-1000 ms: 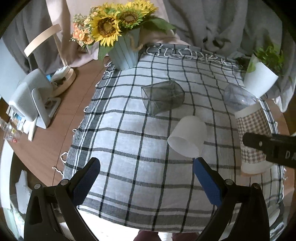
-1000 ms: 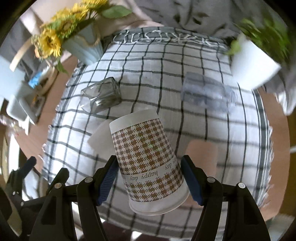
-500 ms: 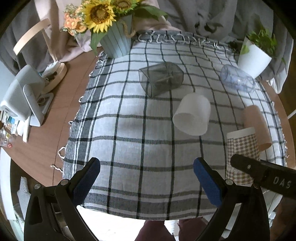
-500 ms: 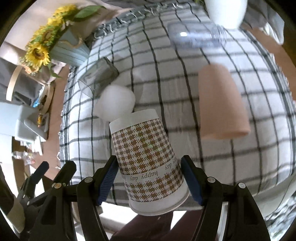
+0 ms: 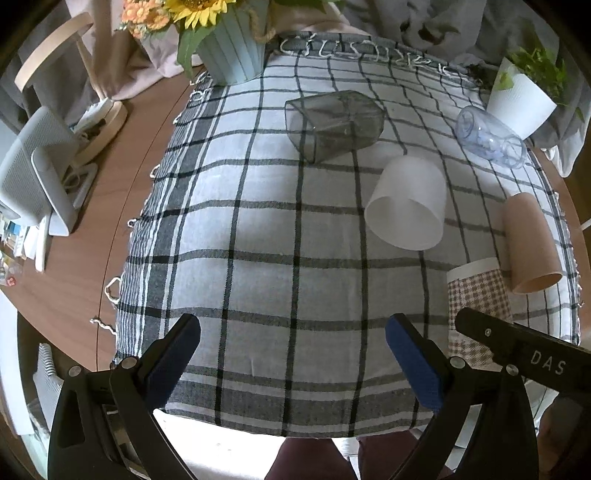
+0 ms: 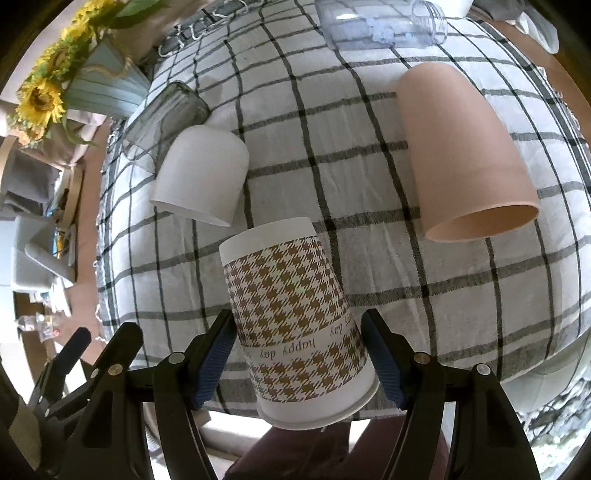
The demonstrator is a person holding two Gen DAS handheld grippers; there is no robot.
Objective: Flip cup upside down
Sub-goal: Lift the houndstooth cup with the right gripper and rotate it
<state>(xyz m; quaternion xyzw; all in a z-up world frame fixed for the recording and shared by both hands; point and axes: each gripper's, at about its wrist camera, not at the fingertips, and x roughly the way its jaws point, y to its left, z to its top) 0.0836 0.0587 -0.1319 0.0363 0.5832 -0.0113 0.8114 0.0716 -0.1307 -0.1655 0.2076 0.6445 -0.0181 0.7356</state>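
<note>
Your right gripper (image 6: 297,354) clamps houndstooth cup (image 6: 291,310), base forward, rim toward you, near pink cup (image 6: 461,147) lying on its side, empty. Your left gripper (image 5: 291,354) gapes wide, nothing held, left of pink cup.

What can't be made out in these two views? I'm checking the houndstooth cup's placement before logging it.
- Houndstooth cup, right wrist view: its mouth faces away, and whether its rim touches the cloth is not visible.
- Same cup, left wrist view: its lower part is behind the right gripper.
- Sunflower vase, left wrist view: the flowers are cut off by the top edge.
- Clear cup, right wrist view: cut off by the top edge.
</note>
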